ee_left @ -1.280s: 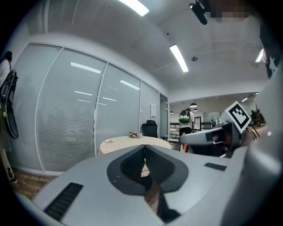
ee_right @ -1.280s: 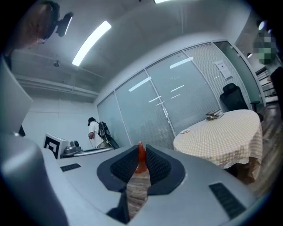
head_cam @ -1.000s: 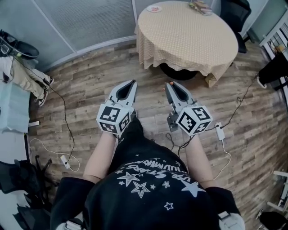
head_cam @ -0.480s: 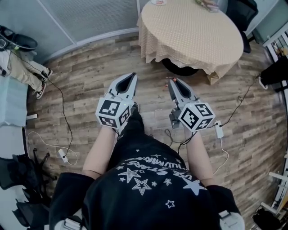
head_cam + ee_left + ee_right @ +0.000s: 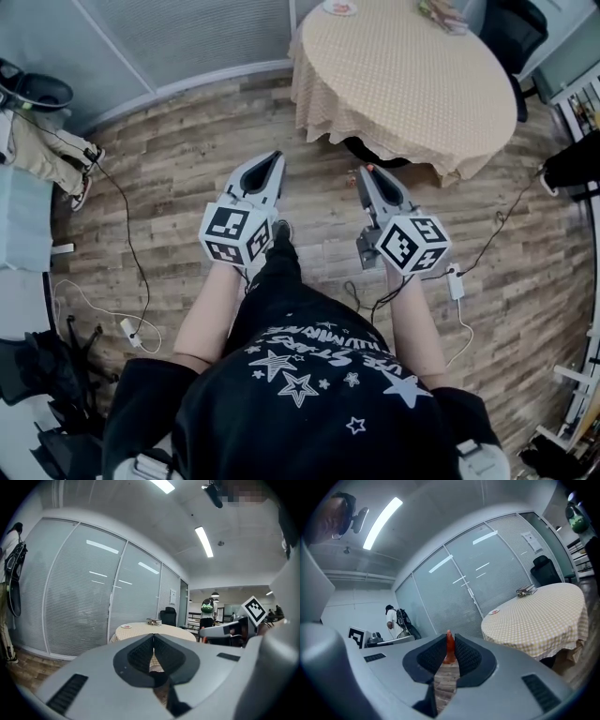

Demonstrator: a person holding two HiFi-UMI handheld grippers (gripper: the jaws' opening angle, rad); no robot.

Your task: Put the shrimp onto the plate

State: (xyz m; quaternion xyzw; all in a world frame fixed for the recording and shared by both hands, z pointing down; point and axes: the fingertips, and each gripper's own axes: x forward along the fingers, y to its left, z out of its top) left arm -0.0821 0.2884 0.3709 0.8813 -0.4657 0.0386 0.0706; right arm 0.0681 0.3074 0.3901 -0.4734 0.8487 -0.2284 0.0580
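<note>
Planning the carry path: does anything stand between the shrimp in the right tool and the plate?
Nothing visible. The right tool is shut on the shrimp. Open floor, then bare tablecloth, lead to the plate at its far edge. The books sit off to the side.

Even, bright light from ceiling strip lights (image 5: pixel 204 541); strong fisheye warping at edges.

Orange shrimp (image 5: pixel 449 646); seemingly beige-checked tablecloth (image 5: pixel 403 80)

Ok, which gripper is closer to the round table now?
Right. The right gripper, shut on the shrimp, is just short of the table; the left gripper hangs farther off, toward its left side.
</note>
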